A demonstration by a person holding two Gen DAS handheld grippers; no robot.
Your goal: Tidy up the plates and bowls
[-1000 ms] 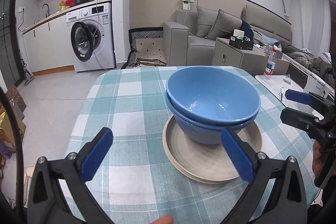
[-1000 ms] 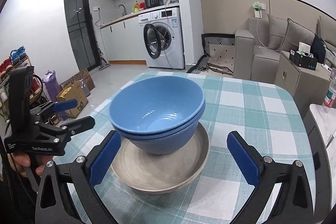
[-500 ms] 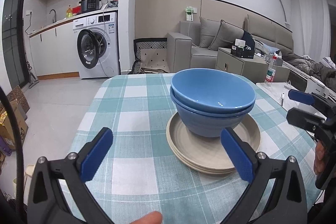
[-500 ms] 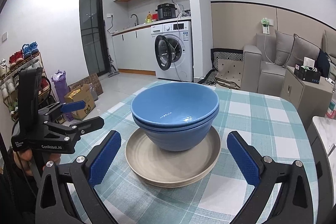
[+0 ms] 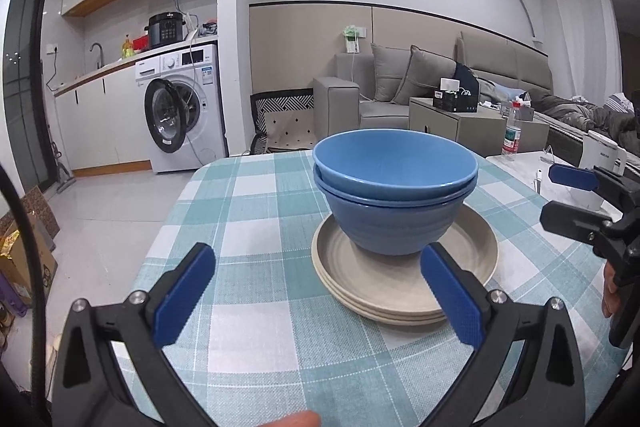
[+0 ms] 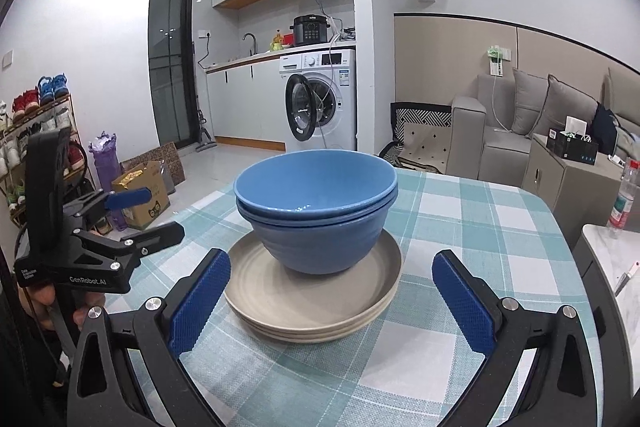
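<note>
The left gripper (image 5: 318, 297) hangs low over the near edge of the table, its blue-padded fingers (image 5: 184, 293) spread wide apart with nothing between them; the right-hand pad overlaps the near rim of the plates in this view, though whether it touches them cannot be told. The right gripper (image 6: 334, 301) is likewise spread wide and empty, its two pads flanking the same stack from the other side, just short of it. Between the two grippers, on the checked teal-and-white tablecloth (image 5: 256, 211), sits a stack of beige plates (image 5: 340, 267); three rims show at the near edge, and the exact count is hard to be sure of. On the top plate stand two blue bowls (image 5: 394, 183) nested one inside the other, upright, with only the rim and a little of the outer wall of the lower bowl visible below the upper one. The upper bowl looks empty as far as its interior shows; its bottom is hidden by the near wall from the left wrist view. In the right wrist view a hand (image 6: 40, 301) wraps the left gripper's handle, largely hidden behind it. A fingertip (image 5: 294, 419) is cut off at the bottom edge of the left wrist view. Beyond the table stand a washing machine (image 5: 182, 107) with its door ajar and a grey sofa (image 5: 400, 83).
</note>
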